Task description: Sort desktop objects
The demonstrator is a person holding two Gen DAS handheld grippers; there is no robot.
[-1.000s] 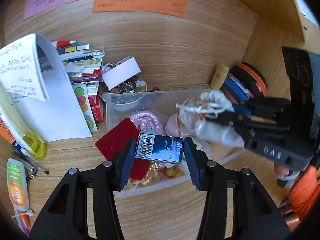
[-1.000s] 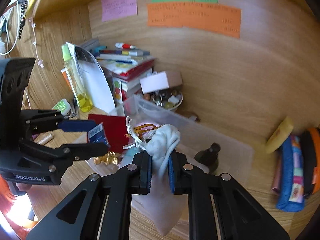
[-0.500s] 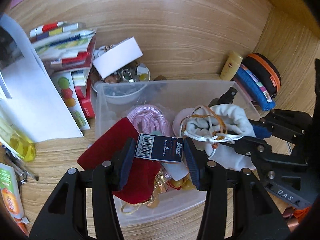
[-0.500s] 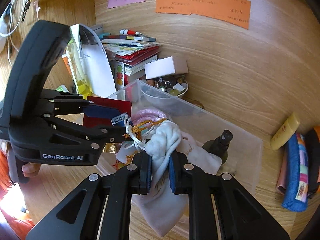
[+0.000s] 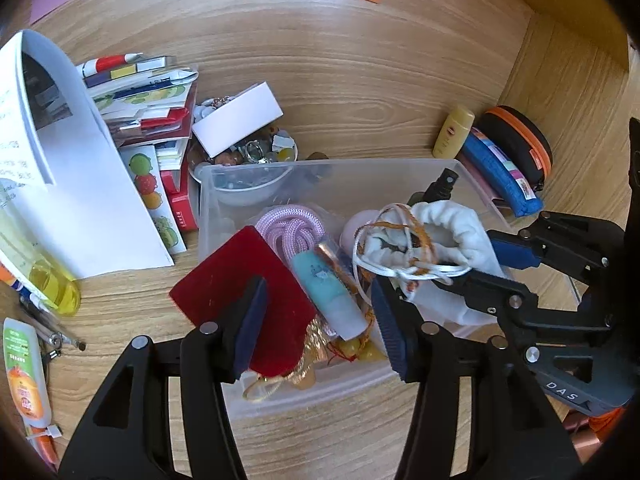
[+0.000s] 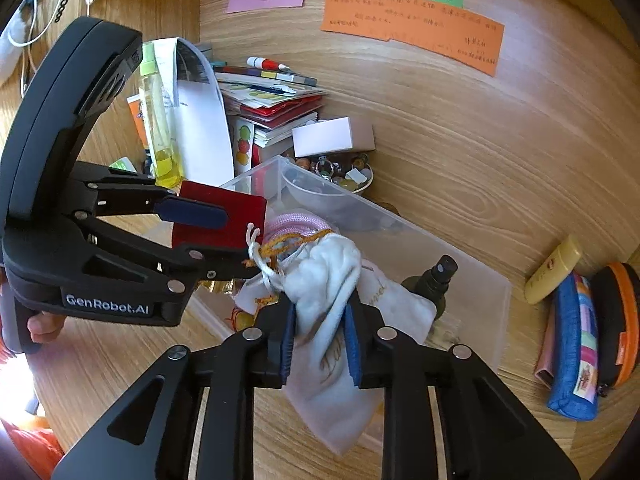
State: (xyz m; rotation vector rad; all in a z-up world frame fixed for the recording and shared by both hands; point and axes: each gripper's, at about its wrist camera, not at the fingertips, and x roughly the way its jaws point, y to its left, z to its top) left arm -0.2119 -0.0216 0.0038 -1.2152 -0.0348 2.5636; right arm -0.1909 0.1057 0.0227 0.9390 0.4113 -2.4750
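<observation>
A clear plastic bin [image 5: 280,392] [image 6: 472,280] holds a red velvet pouch [image 5: 240,292] [image 6: 220,216], a pink cord [image 5: 290,228], a teal tube [image 5: 328,292], gold trinkets and a dark spray bottle [image 6: 432,280]. My left gripper [image 5: 320,312] [image 6: 224,240] is open and empty over the bin's near side. My right gripper [image 6: 320,320] is shut on a white drawstring pouch [image 6: 332,280] [image 5: 432,236], held over the bin. The small blue box is not in sight.
A stack of books [image 5: 148,92] and a curled white paper [image 5: 80,184] stand left of the bin. A bowl of trinkets [image 5: 248,164] with a white card sits behind it. A yellow tube [image 5: 454,136], blue pencil case [image 5: 504,176] and orange-rimmed case [image 5: 524,148] lie right.
My left gripper has opened and the small blue box it held is gone from between its fingers. The right gripper still holds the white pouch over the bin.
</observation>
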